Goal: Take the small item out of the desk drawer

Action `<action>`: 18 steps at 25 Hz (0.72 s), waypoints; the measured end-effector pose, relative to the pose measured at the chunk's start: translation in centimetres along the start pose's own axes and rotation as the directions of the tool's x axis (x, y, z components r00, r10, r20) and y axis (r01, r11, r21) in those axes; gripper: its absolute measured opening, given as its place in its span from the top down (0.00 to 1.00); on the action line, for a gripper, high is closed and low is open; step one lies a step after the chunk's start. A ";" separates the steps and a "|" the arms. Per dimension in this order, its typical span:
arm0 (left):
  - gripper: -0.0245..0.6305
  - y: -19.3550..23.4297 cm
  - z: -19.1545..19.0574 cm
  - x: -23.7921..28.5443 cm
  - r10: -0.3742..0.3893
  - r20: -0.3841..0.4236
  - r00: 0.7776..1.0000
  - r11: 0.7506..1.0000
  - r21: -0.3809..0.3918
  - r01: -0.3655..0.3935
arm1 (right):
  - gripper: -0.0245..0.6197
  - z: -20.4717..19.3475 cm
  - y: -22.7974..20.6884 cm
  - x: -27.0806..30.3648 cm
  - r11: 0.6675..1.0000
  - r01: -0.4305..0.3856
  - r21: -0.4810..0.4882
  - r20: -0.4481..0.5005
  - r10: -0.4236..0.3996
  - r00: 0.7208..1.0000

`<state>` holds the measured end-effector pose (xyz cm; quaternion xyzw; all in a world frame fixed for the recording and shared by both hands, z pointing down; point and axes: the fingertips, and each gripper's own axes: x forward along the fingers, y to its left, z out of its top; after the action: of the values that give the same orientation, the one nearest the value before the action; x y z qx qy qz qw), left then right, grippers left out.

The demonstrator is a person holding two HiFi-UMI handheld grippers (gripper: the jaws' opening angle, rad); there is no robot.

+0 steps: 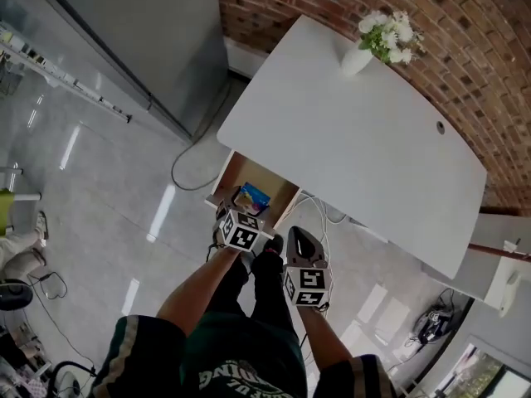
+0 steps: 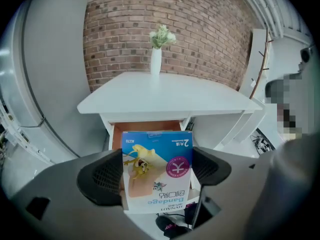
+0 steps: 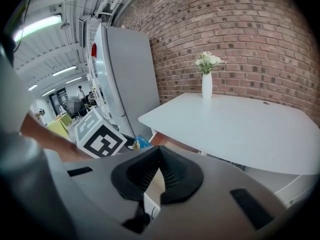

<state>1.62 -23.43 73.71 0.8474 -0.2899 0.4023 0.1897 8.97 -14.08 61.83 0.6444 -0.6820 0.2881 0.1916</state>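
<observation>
The white desk (image 1: pixel 357 139) has its wooden drawer (image 1: pixel 241 171) pulled open under the near edge. In front of the drawer, my left gripper (image 1: pixel 242 215) is shut on a small blue bandage box (image 1: pixel 255 196). In the left gripper view the bandage box (image 2: pixel 155 184) stands upright between the two dark pads (image 2: pixel 102 176), and the open drawer (image 2: pixel 150 127) lies behind it. My right gripper (image 1: pixel 300 240) hangs to the right of the left one, apart from the drawer. In the right gripper view its jaws (image 3: pixel 157 176) meet at the tips, with nothing clearly held.
A white vase of flowers (image 1: pixel 358 56) stands at the desk's far corner by the brick wall (image 1: pixel 465 48). A large grey cabinet (image 1: pixel 141 31) is on the left. Cables (image 1: pixel 195 160) run over the floor beside the desk. My legs (image 1: pixel 249 305) are right below the grippers.
</observation>
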 end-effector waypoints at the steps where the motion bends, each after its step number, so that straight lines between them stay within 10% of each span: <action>1: 0.30 -0.1 0.7 -0.9 0.000 0.014 1.000 1.000 0.007 0.000 | 0.92 0.5 0.1 -0.3 1.000 0.001 0.001 0.008 -0.001 1.000; 18: 0.30 1.2 10.5 -14.6 0.032 0.253 0.967 0.993 0.105 -0.060 | 0.93 10.0 2.3 -5.9 0.998 0.008 -0.069 0.203 0.006 0.979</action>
<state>-0.54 -25.21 55.94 0.8937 -0.3083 0.3121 0.0944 8.38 -15.90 50.18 0.6638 -0.7072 0.1968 0.1434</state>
